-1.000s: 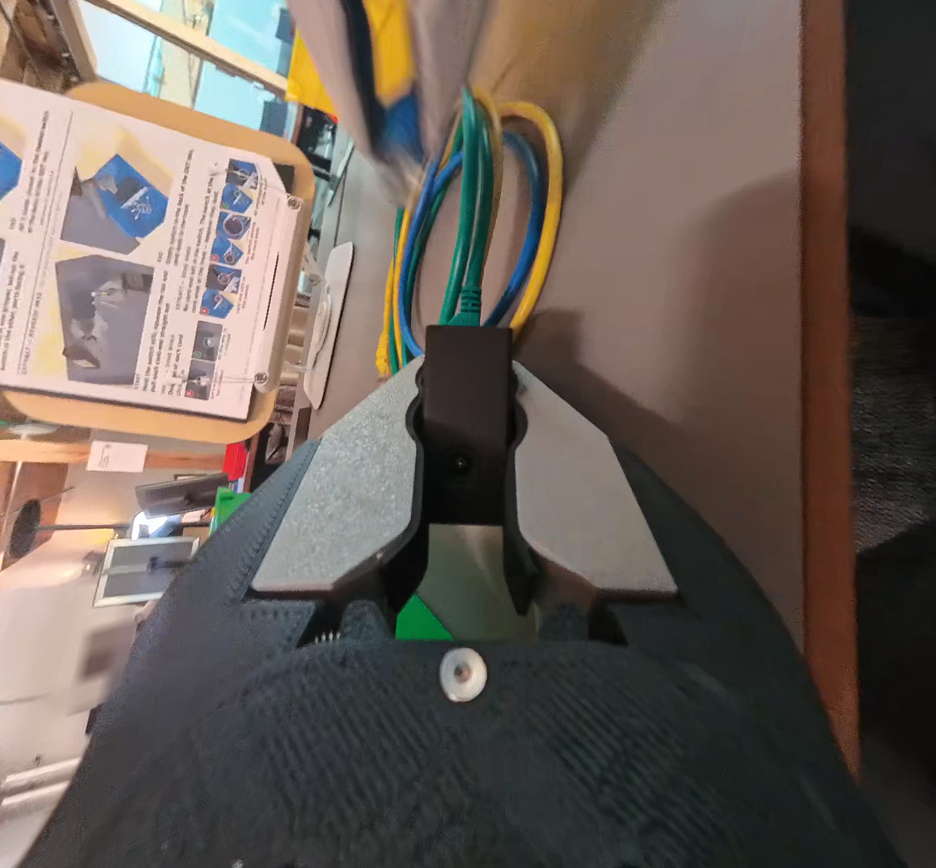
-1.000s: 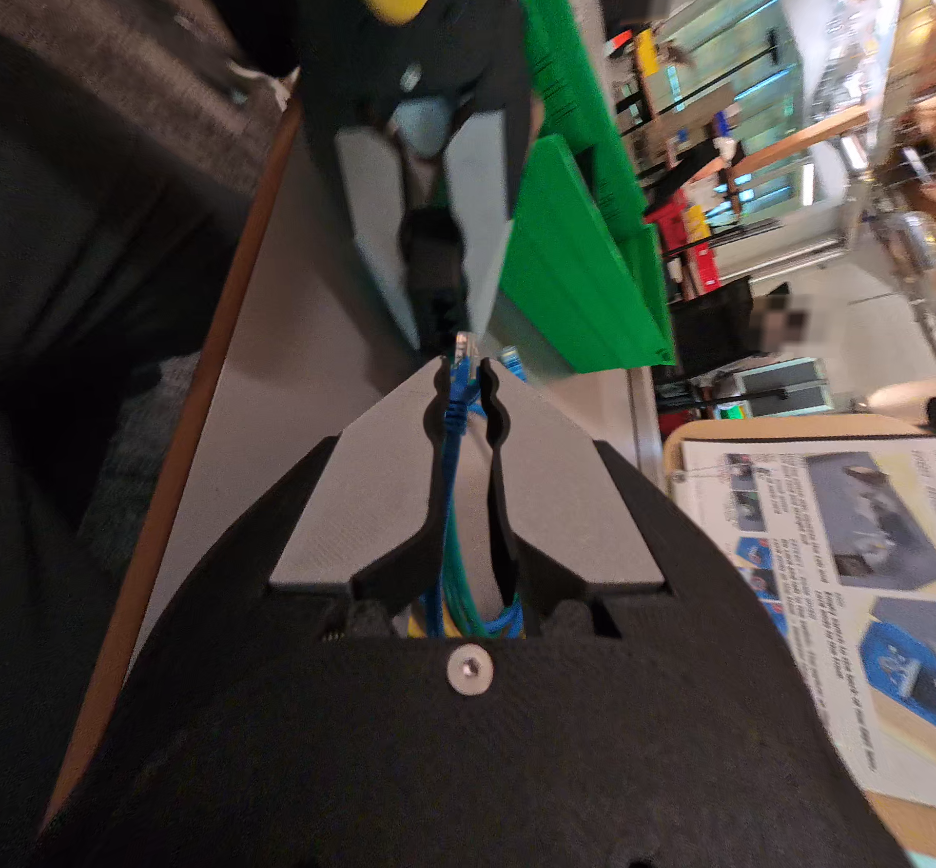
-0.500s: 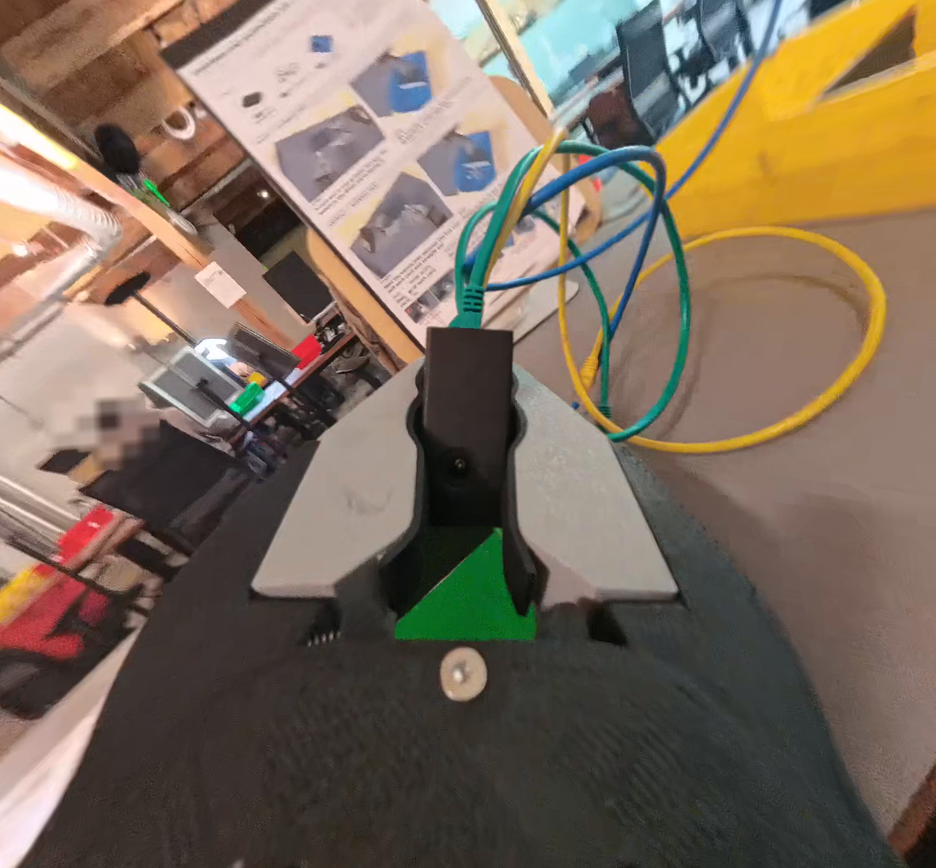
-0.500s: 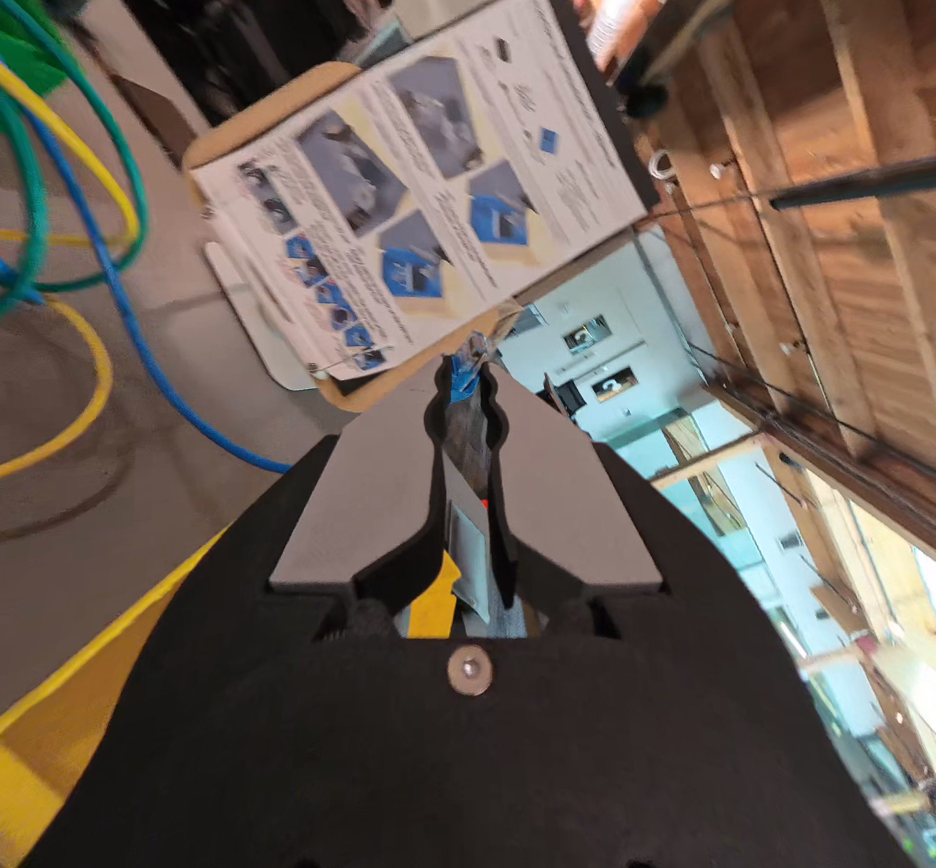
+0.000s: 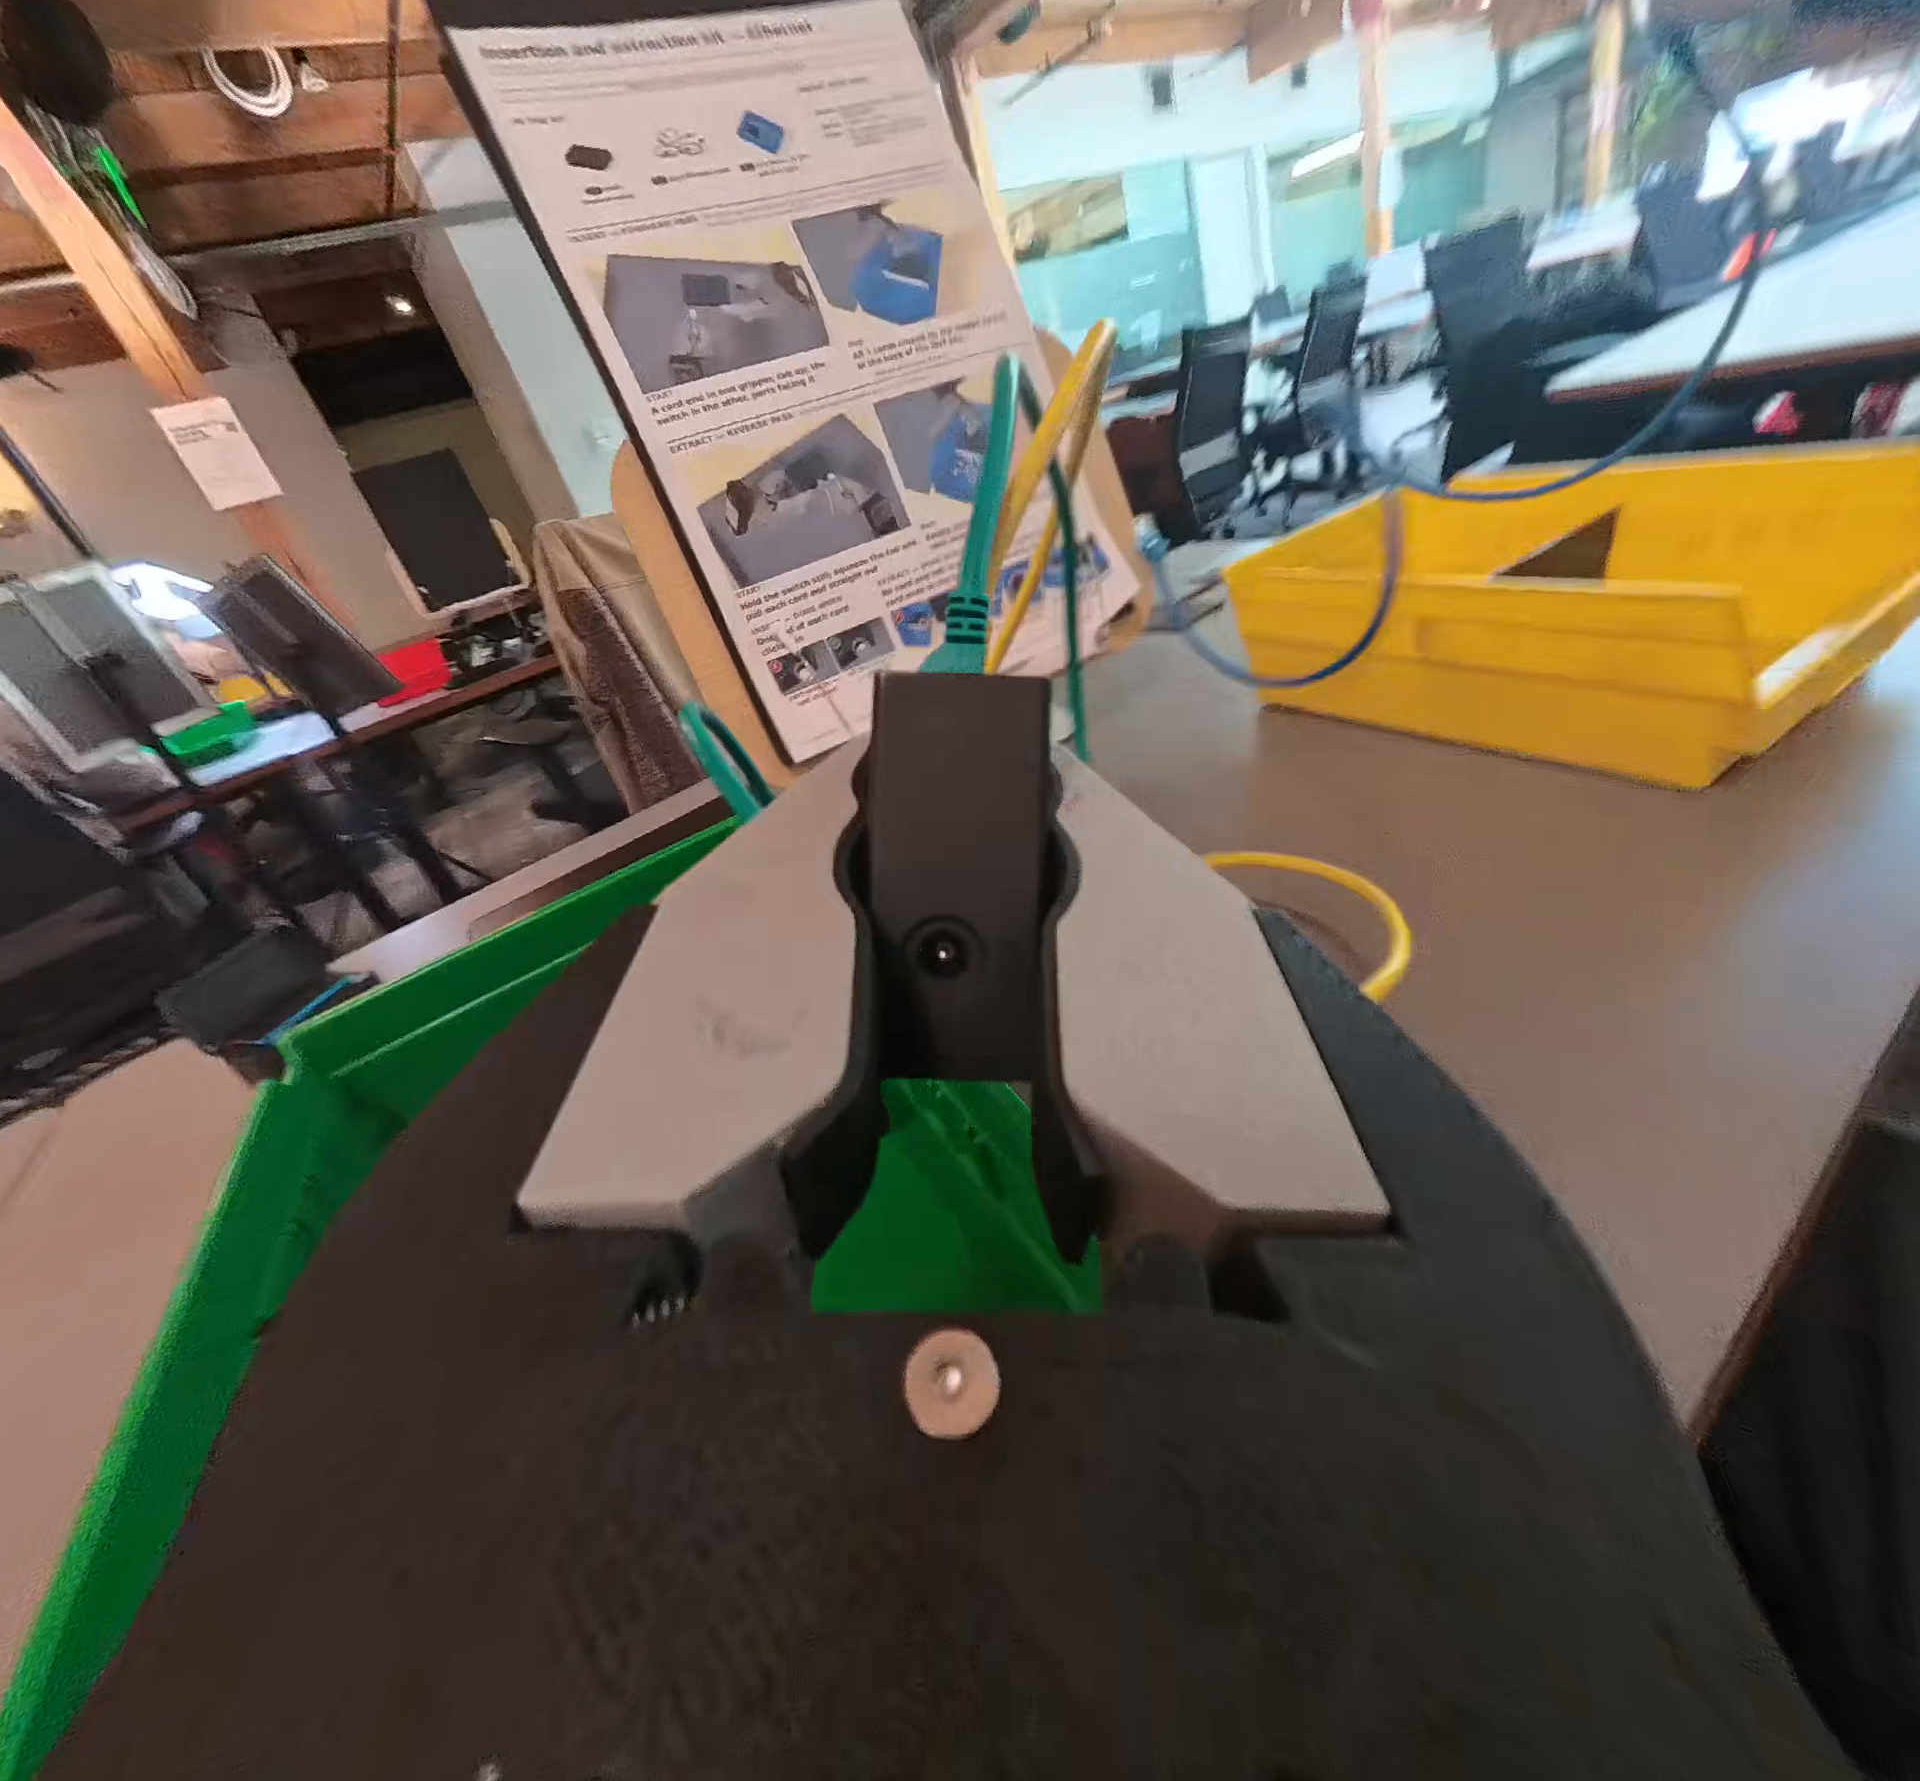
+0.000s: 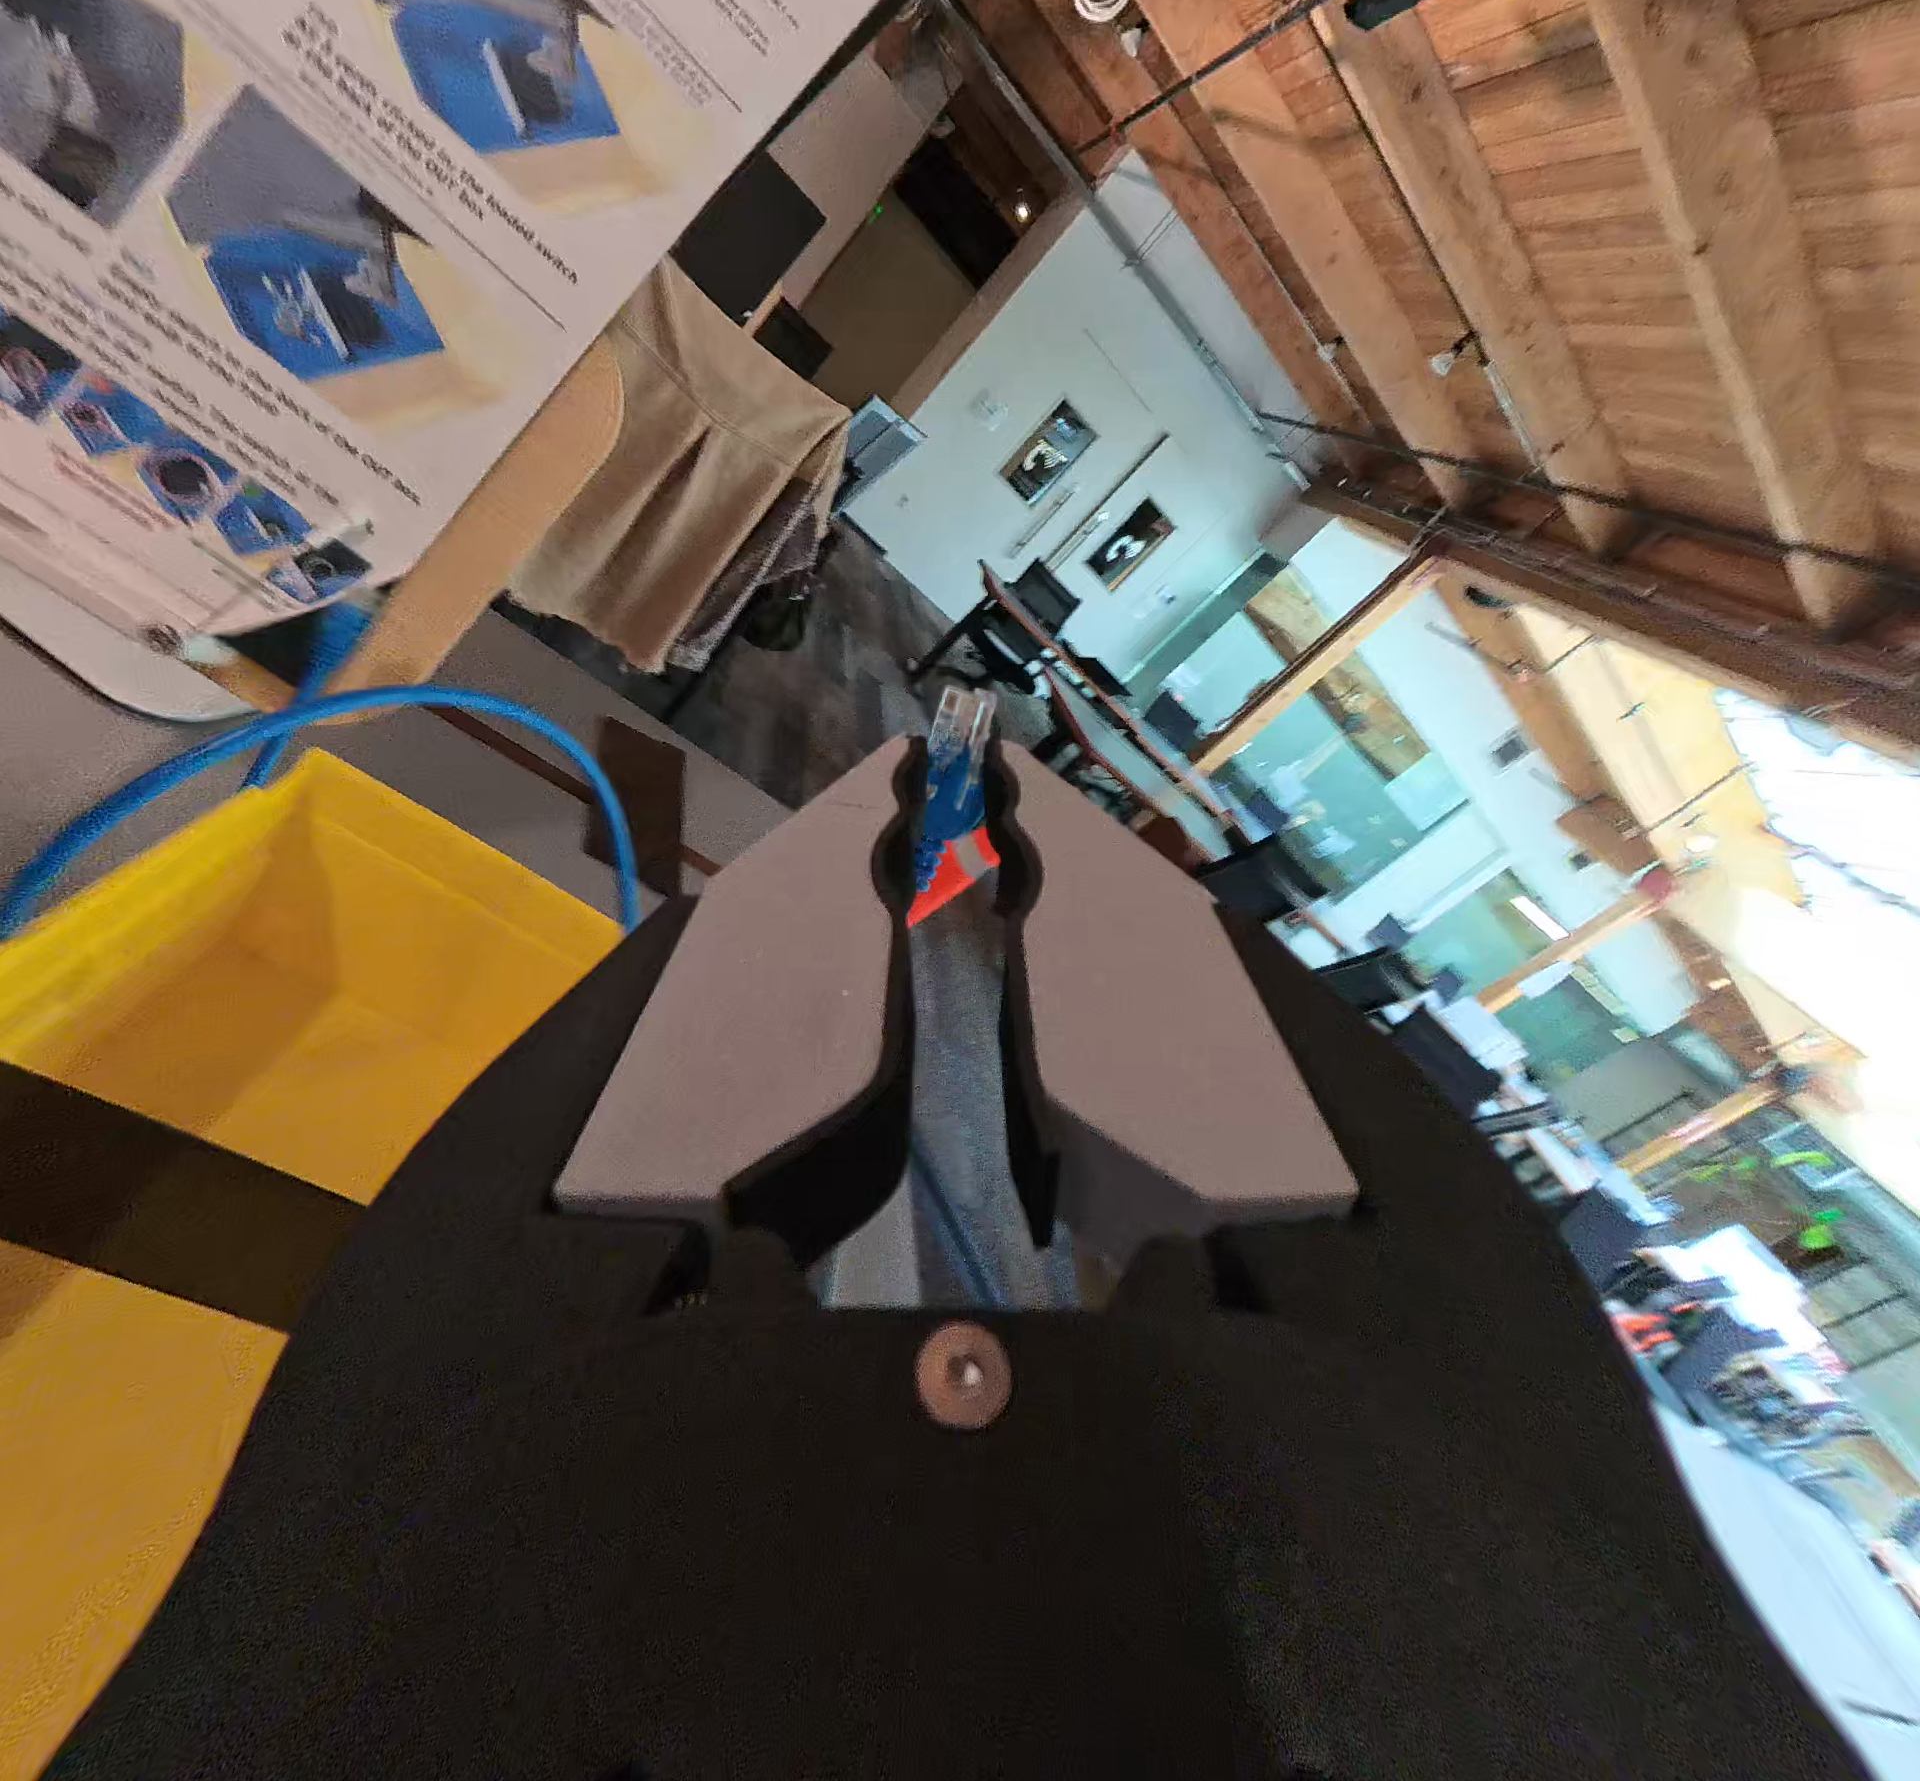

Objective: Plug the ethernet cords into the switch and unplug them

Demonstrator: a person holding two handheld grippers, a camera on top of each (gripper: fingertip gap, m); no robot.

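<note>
The left gripper (image 5: 958,775) is clamped on the small black box-shaped switch (image 5: 956,879), green cord (image 5: 982,526) plugged in. The right gripper (image 6: 956,775) pinches the blue ethernet cord's clear plug (image 6: 958,744) above the yellow plastic bin (image 6: 270,983). Trailing cable could snag and twist the plug.

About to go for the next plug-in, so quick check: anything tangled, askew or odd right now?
Nothing looks damaged. The left gripper clamps the black switch with the green cord plugged in. The right gripper pinches the blue cord's plug, but it points off into the room, not at the switch.
</note>
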